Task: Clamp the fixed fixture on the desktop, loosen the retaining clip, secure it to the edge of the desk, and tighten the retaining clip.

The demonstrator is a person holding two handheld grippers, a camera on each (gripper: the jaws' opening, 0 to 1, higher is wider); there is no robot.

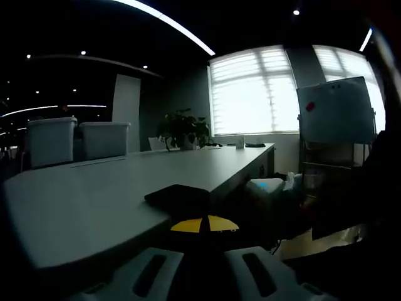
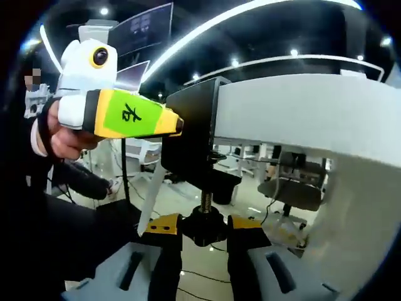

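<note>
Clamp (image 1: 178,195) sits black on the desk (image 1: 94,200) edge in the left gripper view, right ahead of your left gripper (image 1: 202,246); you steady it there, though I cannot tell whether the jaws grip it. In the right gripper view, your right gripper (image 2: 203,233) is closed on the knob (image 2: 204,227) under the desk, ready to turn; the screw (image 2: 205,202) runs vertically, knob end down

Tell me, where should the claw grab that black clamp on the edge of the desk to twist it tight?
Grab the round black knob at the bottom of the clamp's screw, coming up from underneath the desk. The knob hangs free below the desk edge, so two jaws can pinch it from both sides. The right claw already sits around it there, while the left claw steadies the clamp's body.
</note>
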